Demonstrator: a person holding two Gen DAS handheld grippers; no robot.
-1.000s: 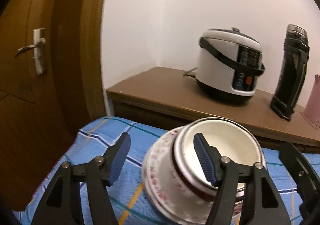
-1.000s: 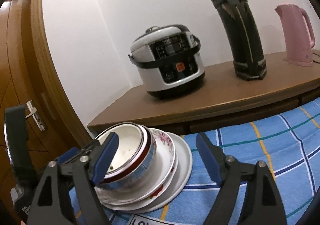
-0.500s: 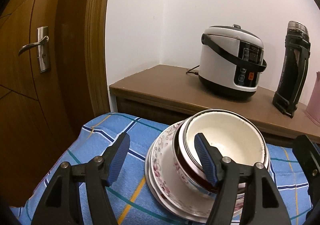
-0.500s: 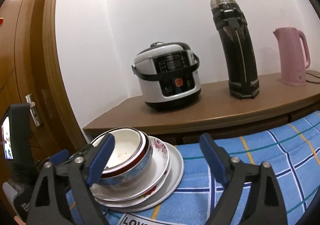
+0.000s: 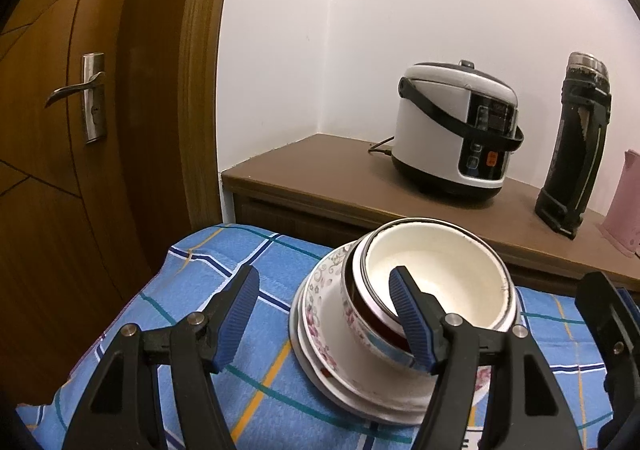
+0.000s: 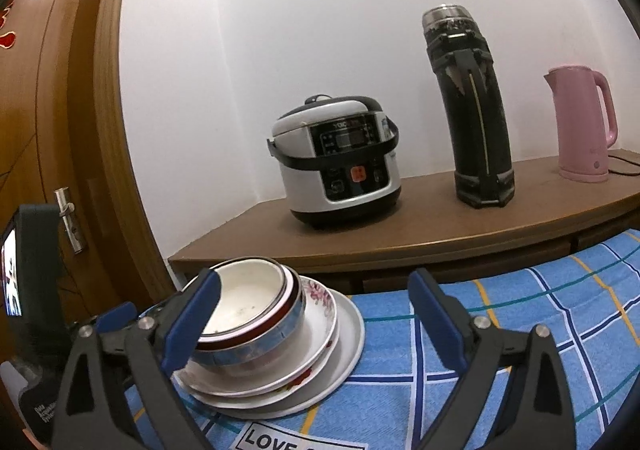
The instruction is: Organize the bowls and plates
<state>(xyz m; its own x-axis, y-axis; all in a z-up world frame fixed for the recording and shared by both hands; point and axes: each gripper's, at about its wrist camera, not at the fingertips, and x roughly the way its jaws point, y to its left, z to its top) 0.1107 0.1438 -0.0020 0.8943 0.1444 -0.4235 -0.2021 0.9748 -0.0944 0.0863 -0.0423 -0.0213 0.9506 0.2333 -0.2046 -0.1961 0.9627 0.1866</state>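
Stack of bowl (image 5: 432, 290) on plates (image 6: 344, 346) sits on the checked worktop (image 5: 224, 282). Left claw (image 5: 324, 314) open, one finger inside the rim (contact unclear). Right claw (image 6: 316, 314) opening, empty, stack toward its left finger; left hand nearer.

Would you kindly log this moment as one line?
left gripper: open, empty | right gripper: opening, empty | bowl: on plates | cloth: underneath

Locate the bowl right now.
The bowl sits atop the stacked plates on the blue checked cloth, lower left in the right wrist view, in front of the wooden counter holding the rice cooker.
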